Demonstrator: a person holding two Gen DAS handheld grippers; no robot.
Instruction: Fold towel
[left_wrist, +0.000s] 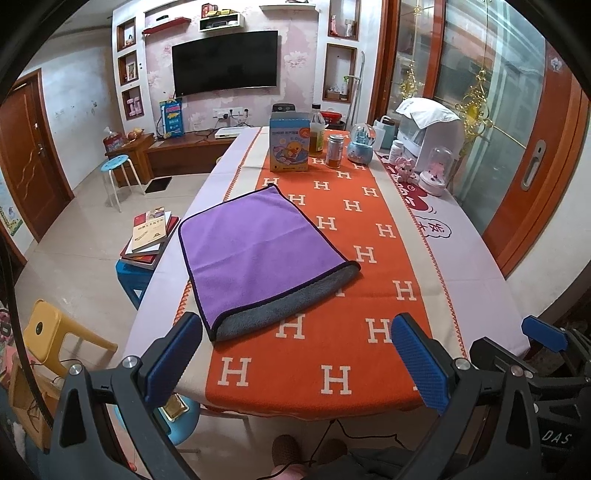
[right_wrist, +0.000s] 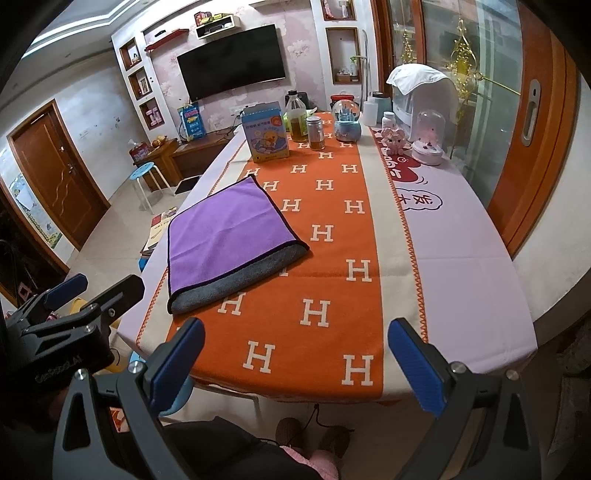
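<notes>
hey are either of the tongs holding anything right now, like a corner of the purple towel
Nothing is held. The left tongs and right tongs are both open and empty, back at the near table edge. The purple towel lies folded on the orange cloth, untouched.

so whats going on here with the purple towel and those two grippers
A person holds a blue-padded gripper in each hand over the near end of a table covered by an orange cloth with white H letters. Both the left gripper and right gripper are open and empty, short of the towel. The purple towel with a grey underside lies folded over on the cloth, a grey strip showing along its near edge. Nothing touches it.
</notes>
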